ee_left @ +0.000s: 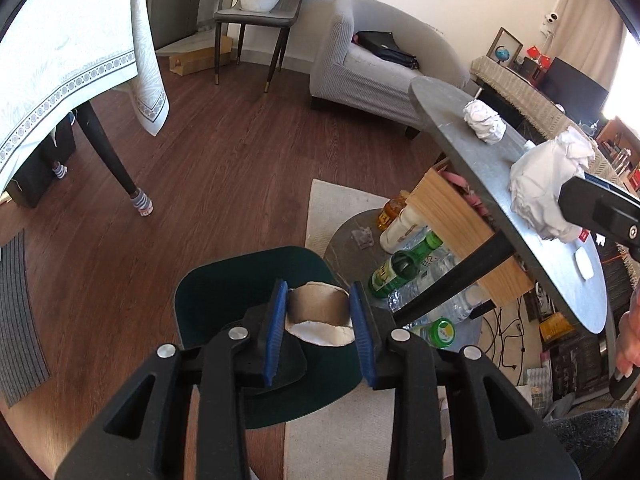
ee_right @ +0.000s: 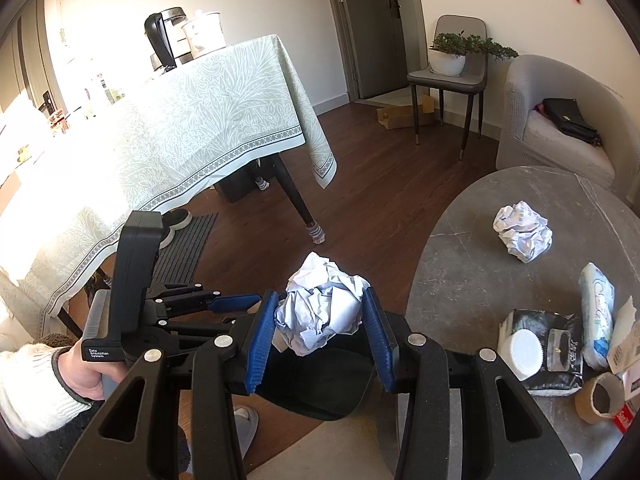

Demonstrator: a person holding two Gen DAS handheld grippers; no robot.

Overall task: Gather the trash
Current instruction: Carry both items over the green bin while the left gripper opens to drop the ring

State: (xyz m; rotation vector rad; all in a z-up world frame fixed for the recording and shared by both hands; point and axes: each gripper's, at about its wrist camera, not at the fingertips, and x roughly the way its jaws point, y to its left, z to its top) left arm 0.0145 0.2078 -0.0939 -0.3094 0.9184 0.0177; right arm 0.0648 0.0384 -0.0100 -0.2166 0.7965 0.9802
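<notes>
My left gripper (ee_left: 319, 316) is shut on a torn brown cardboard ring (ee_left: 318, 304) and holds it over the dark green bin (ee_left: 224, 292) on the floor. In the right wrist view, my right gripper (ee_right: 322, 320) grips a crumpled white paper ball (ee_right: 324, 304) above the same bin (ee_right: 320, 384), beside the edge of the grey round table (ee_right: 460, 264). A second crumpled paper ball (ee_right: 522, 232) lies on that table, also visible as the far paper ball (ee_left: 484, 120). The left gripper (ee_right: 240, 308) shows at the left, held by a hand in a white sleeve.
Green and clear bottles (ee_left: 404, 272) lie on a low shelf under the table. On the tabletop are a tape roll (ee_right: 600, 398), a wipes pack (ee_right: 598, 312) and a white lid (ee_right: 520, 352). A cloth-covered dining table (ee_right: 180, 128), a grey sofa (ee_left: 372, 68) and a chair with a plant (ee_left: 256, 12) stand around.
</notes>
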